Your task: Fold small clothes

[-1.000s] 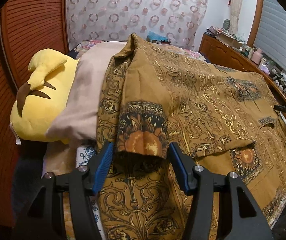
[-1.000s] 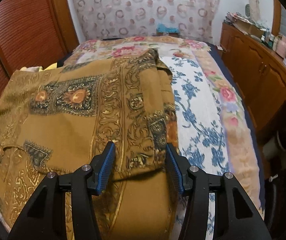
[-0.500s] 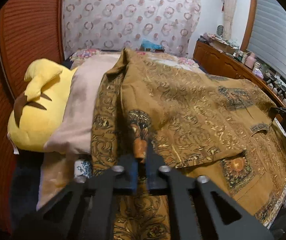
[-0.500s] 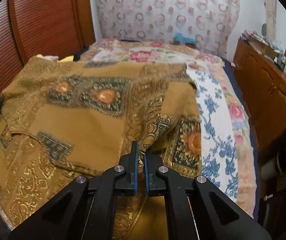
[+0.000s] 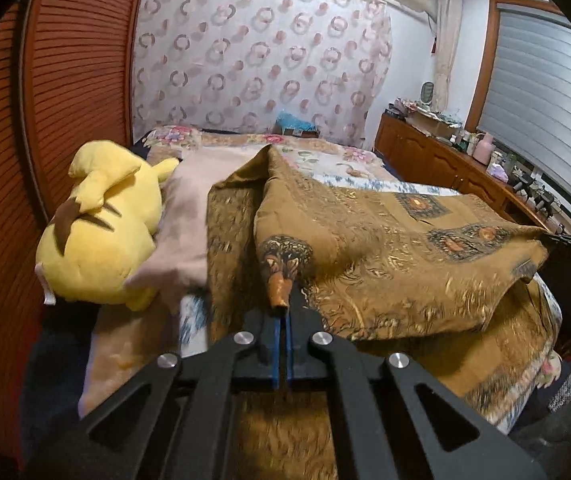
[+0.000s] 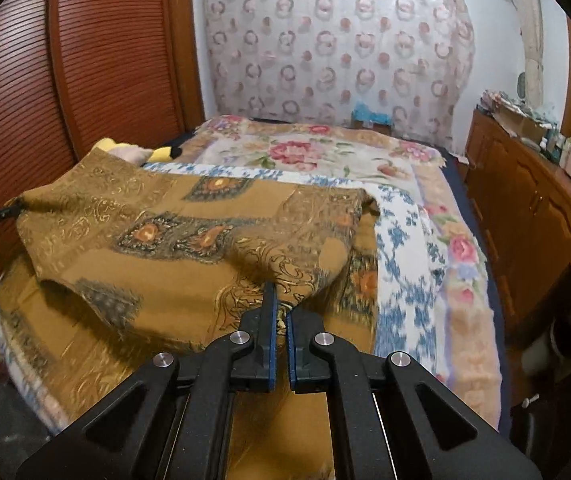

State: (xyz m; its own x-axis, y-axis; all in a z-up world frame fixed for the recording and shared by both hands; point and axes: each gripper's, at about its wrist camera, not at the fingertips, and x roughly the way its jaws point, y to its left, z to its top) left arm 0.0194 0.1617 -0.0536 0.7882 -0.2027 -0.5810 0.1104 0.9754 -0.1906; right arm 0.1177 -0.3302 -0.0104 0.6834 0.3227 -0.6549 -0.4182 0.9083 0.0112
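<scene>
While both tools tilt down over the bed, the brown patterned shirt lies ahead of them, its near edge raised. Pinched tight on a sleeve cuff is the left gripper; the right gripper is clamped on a shirt fold. Left of the left gripper lies a yellow plush toy, beside a beige pillow.

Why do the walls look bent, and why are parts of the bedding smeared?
Left wrist view: the fisheye lens bows the slatted wooden wall and darkens the corners; the brown patterned garment is motion-blurred near its lower edge. Right wrist view: same curving; the blue-flowered sheet smears beside the right gripper, while the curtain stays fairly sharp.
</scene>
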